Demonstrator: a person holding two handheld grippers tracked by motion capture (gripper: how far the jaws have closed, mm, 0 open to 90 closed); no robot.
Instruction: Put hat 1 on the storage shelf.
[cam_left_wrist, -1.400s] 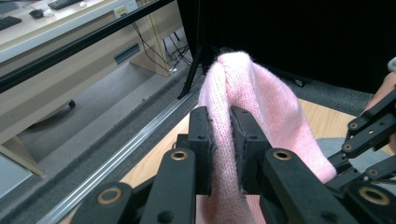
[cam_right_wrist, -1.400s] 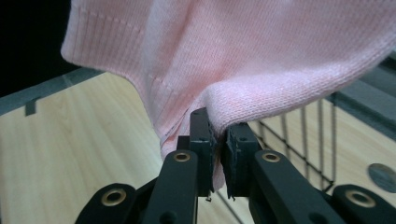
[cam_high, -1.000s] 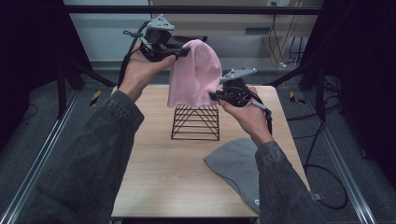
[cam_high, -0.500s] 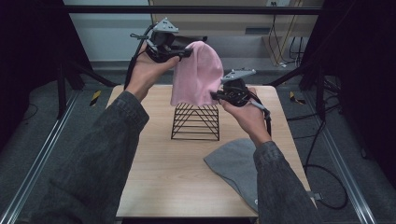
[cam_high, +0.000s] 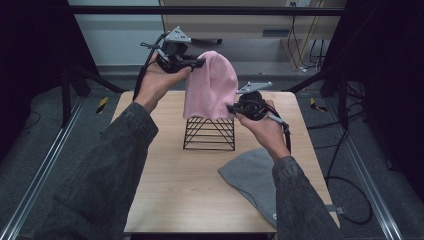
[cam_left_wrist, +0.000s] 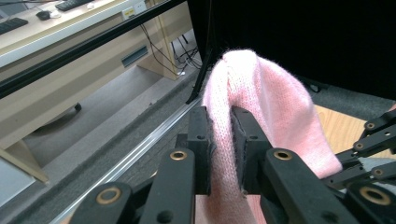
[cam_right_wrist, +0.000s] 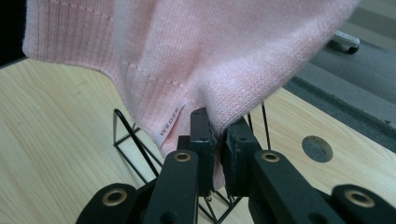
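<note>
Between the two grippers hangs a pink knitted hat (cam_high: 212, 85), stretched from one claw to the other above the table (cam_high: 165, 200). At the hat's top corner, the left gripper (cam_high: 196, 64) is clamped onto a fold of the knit; its own view shows the two black pads pressing the pink wool (cam_left_wrist: 243, 107) from both sides, with the rest of the hat rising above and falling away past the jaws. Lower down, at the hat's ribbed rim, the right gripper (cam_high: 234, 107) pinches the edge, and its own view shows the jaws squeezed tight on a bunch of the fabric (cam_right_wrist: 205, 65) with a small white label just beside them.

Directly under the hat, and just below and beside the right gripper, stands a black wire rack (cam_high: 210, 134) with its slanted bars pointing up toward the hat's open rim. The rim hangs close over the rack's top; whether it touches the wire cannot be told. Behind the right gripper, nearer the person and under the right forearm, a grey hat (cam_high: 250, 180) lies flat on the wooden table, well apart from the left gripper.
</note>
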